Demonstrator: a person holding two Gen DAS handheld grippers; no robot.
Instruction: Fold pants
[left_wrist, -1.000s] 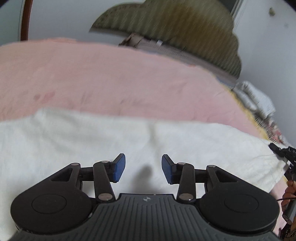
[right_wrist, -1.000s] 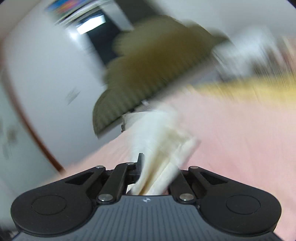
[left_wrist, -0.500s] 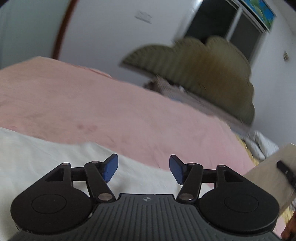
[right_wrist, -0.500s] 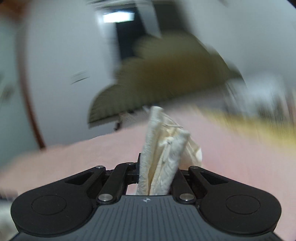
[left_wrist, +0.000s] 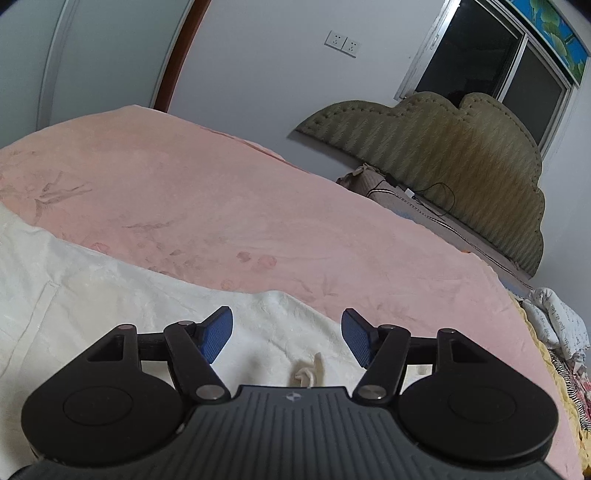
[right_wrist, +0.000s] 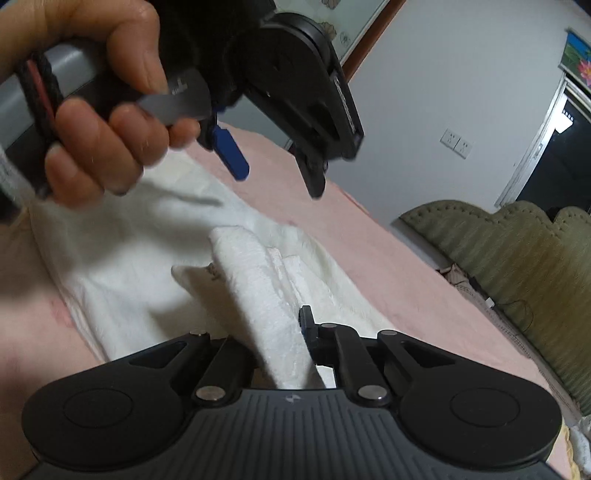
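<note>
L gripper (left_wrist: 287, 334) opening (R (right_wrist: 280, 332) clamped)

The left gripper (left_wrist: 287, 334) now has its blue pads spread wider than a second ago and its jaws are opening with nothing between them; its view has swung from flat over the white pants (left_wrist: 110, 295) to take in more of the pink bedspread (left_wrist: 258, 206). The right gripper (right_wrist: 284, 343), clamped on a fold of the pants, has carried that fold from mid-air across to the spread cloth. The left hand (right_wrist: 99, 110) now appears in the right wrist view.
</note>
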